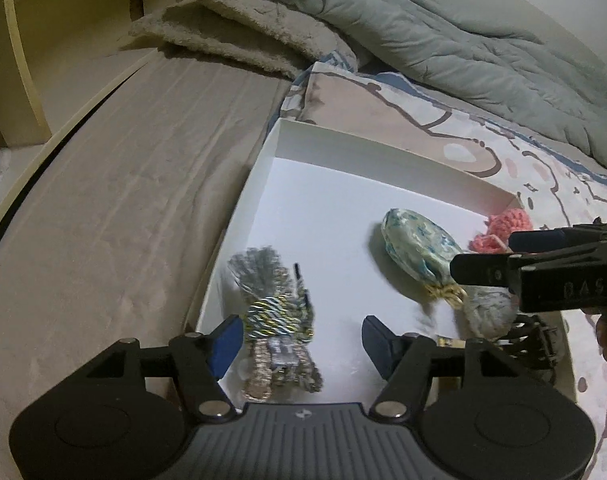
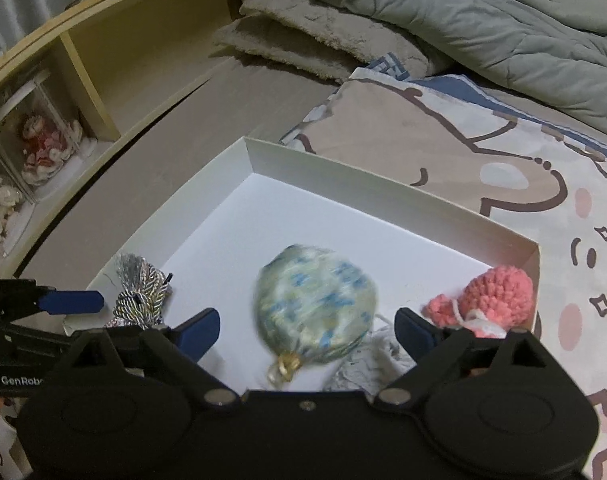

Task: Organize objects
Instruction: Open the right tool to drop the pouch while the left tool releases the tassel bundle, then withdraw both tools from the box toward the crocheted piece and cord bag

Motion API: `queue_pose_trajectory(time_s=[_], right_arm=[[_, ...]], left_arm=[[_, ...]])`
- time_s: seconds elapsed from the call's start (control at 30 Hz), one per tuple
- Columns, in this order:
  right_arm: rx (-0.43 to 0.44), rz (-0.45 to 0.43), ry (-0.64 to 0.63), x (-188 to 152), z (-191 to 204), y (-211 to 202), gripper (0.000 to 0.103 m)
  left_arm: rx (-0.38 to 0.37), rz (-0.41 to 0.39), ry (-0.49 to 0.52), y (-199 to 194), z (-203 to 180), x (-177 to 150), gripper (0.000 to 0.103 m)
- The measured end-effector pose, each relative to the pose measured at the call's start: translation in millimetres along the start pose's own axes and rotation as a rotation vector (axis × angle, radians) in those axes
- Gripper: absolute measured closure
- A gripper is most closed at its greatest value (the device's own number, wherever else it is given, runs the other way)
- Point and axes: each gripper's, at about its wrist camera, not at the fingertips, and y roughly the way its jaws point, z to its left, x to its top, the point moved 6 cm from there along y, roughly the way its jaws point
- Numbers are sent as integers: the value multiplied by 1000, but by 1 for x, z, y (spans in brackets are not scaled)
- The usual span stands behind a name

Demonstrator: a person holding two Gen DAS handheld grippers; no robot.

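Both grippers (image 1: 299,344) (image 2: 307,330) open, empty

Left gripper (image 1: 299,338): matte black linkage arms are carrying silver pivot screws; blue pads are covering the fingers (image 1: 227,340); a ribbed grey plate with a small central emblem is sitting between two rounded black housings. Right gripper (image 2: 307,330): an identical black frame with silver screws and blue-padded fingers (image 2: 201,330) is showing. White "GenRobo" lettering is appearing on the left unit's side in the right wrist view.
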Motion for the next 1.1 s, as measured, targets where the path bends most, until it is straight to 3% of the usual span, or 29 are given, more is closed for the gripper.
queue_pose_trajectory(time_s=[0.7,1.0,1.1], right_arm=[[38,-64,-5,8,-13,-44,7],[38,-103,-19,5,-27,-66,6],[36,-115,-20,5,-31,-72,6]], left_arm=[[8,-18,11,-20,-15,6,36],[11,-38,2,-31,-23,9,31],[21,-39,5,-32,-27,10,24]])
